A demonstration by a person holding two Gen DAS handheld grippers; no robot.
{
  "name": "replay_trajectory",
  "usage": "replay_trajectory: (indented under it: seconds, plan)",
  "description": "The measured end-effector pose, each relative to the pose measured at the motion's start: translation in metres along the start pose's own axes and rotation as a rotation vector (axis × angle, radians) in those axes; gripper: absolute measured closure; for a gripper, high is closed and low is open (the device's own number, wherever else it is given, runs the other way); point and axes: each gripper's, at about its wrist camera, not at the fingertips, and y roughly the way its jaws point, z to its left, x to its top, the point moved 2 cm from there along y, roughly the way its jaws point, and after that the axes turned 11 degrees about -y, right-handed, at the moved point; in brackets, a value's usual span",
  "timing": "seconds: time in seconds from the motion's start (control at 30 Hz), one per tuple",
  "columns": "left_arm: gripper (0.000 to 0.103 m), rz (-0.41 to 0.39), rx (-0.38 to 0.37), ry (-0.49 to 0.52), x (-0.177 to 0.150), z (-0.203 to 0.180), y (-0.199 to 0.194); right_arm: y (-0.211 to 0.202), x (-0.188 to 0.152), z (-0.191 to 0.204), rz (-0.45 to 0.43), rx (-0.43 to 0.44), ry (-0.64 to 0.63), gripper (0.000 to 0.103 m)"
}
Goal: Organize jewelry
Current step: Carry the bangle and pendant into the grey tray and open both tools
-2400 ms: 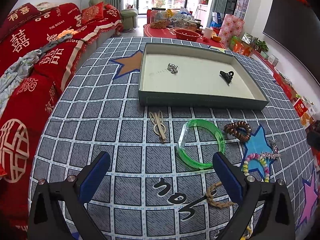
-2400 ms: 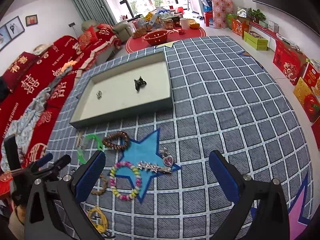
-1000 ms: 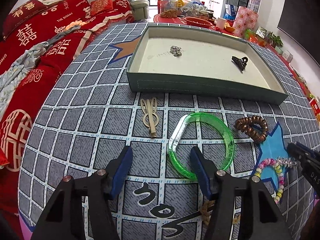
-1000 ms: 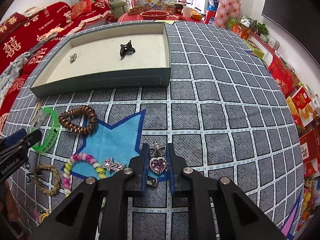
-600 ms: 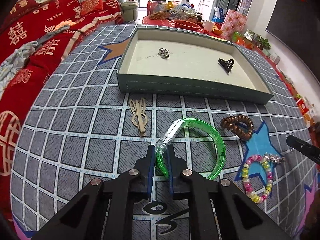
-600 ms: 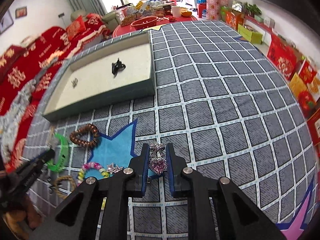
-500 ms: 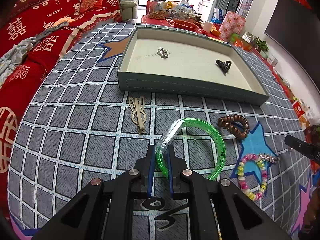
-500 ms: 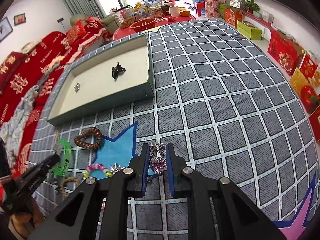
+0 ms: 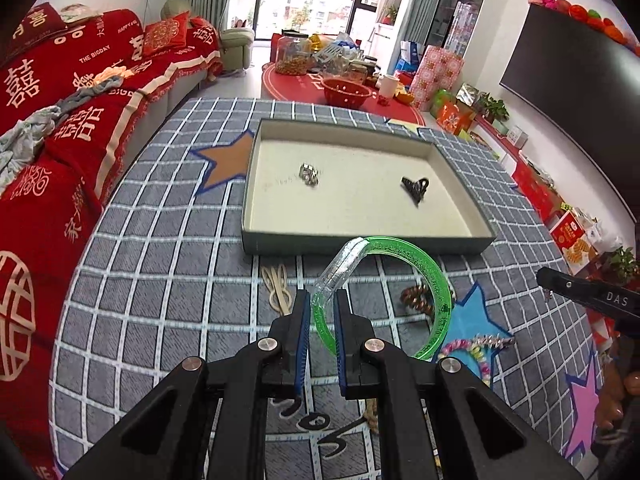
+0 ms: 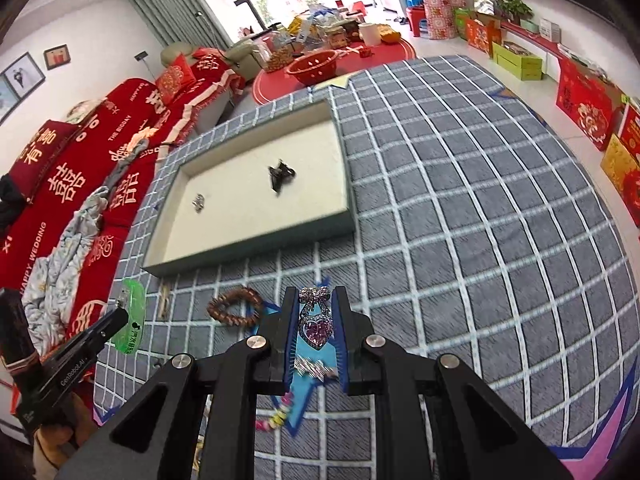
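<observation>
The green bangle [image 9: 400,280] is pinched at its clear section between the closed jaws of the left gripper [image 9: 322,320] and held up off the cloth, tilted, its far arc just short of the tray's near wall. The right gripper [image 10: 314,320] is likewise closed, on a pink heart brooch [image 10: 316,322] with a rhinestone bow on top, lifted above the blue star printed on the checked tablecloth [image 10: 460,200]. Ahead of both sits the shallow grey-green tray [image 9: 360,242], which already holds a small silver trinket [image 9: 309,174] and a black claw clip [image 9: 416,189], lying well apart. Outside it on the cloth lie a beige hair clip [image 9: 276,284], a brown spiral hair tie [image 9: 418,300], a pastel bead bracelet [image 9: 476,354] with a silver star clip [image 9: 490,341] at its top edge, and a braided cord [image 9: 372,414] partly hidden by the left gripper. By my reckoning the job is under halfway: two pieces in the tray, two in hand for the carry and drop, and at least five waiting.
</observation>
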Motion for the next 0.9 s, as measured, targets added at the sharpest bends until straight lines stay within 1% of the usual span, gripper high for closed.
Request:
replay_trajectory:
  seconds: [0.27, 0.37, 0.47, 0.57, 0.67, 0.8, 0.9]
  plan:
    - [0.078, -0.035, 0.010, 0.038, 0.034, -0.004, 0.010, 0.014, 0.036, 0.021, -0.012, 0.015, -0.044, 0.085]
    - [0.078, -0.040, 0.024, 0.063, 0.047, -0.008, 0.021, 0.024, 0.050, 0.027, -0.006, 0.028, -0.049, 0.085]
    - [0.078, -0.027, 0.025, 0.084, 0.058, -0.011, 0.036, 0.041, 0.065, 0.032, 0.007, 0.036, -0.049, 0.085]
    - [0.078, -0.018, 0.050, 0.103, 0.068, -0.013, 0.053, 0.059, 0.080, 0.035, 0.026, 0.034, -0.053, 0.085]
    - [0.078, 0.006, 0.062, 0.106, 0.076, -0.011, 0.073, 0.079, 0.089, 0.035, 0.053, 0.021, -0.066, 0.085]
    - [0.078, 0.053, 0.073, 0.124, 0.080, -0.013, 0.096, 0.101, 0.093, 0.033, 0.092, 0.006, -0.078, 0.085]
    - [0.078, 0.109, 0.079, 0.146, 0.081, -0.016, 0.116, 0.118, 0.093, 0.029, 0.124, -0.008, -0.083, 0.085]
